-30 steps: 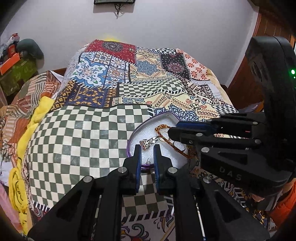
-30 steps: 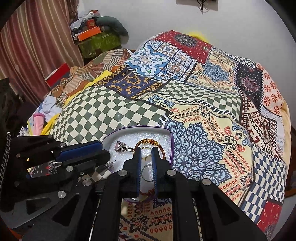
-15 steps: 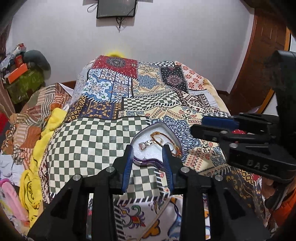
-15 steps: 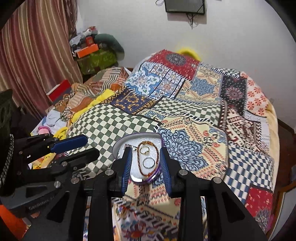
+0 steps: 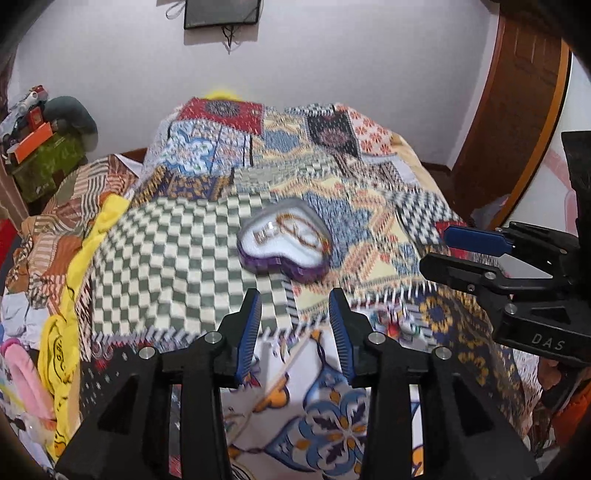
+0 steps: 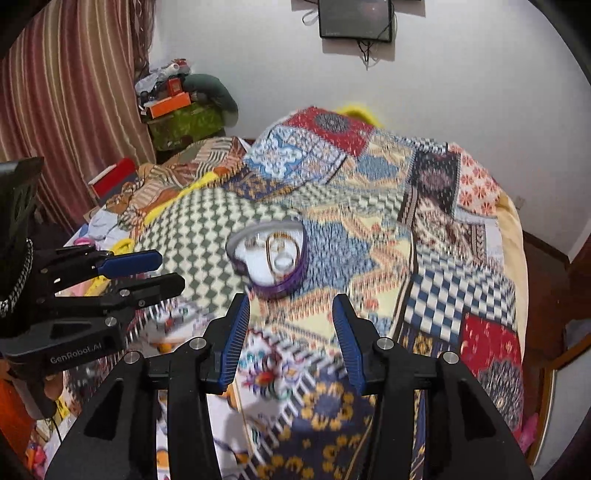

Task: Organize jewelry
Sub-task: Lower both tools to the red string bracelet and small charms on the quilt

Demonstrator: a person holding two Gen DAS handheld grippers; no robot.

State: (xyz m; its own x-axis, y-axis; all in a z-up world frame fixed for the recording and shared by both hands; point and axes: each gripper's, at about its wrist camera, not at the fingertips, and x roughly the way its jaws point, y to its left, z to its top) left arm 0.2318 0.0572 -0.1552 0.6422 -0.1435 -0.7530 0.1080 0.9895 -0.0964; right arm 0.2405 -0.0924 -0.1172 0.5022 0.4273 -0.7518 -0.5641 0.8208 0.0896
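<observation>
Purple-walled heart-shaped jewelry box (image 5: 282, 240) sits open-topped on the patchwork bedspread (image 5: 369, 206), on the seam where the green-and-white check patch meets the blue-and-cream patch. White lining inside. On the lining: an orange-gold beaded bracelet (image 5: 301, 230) looped toward the box's right half, a silver piece (image 5: 262, 234) to the bracelet's left. Right wrist view shows the same box (image 6: 271, 256) with what looks like two rings inside the bracelet loop, but motion blur is heavy so that count isn't solid.

Left gripper (image 5: 295, 321) sits just short of the box on the near side, blue-padded fingers spread wide, nothing between them, not touching the box. Right gripper (image 6: 291, 325) likewise near side of the box, fingers spread, empty, clear of the rim. From the left wrist view the right gripper (image 5: 461, 247) comes in from the box's right, level with it, well apart.

Beyond the box: bedspread runs up to a white wall (image 5: 332, 55) with a dark screen (image 6: 355, 18) mounted high. Left of the box, striped blankets and a yellow cloth (image 5: 74, 258); farther left, a green box (image 6: 184, 123) stacked with clutter, and striped curtains (image 6: 74, 92).
</observation>
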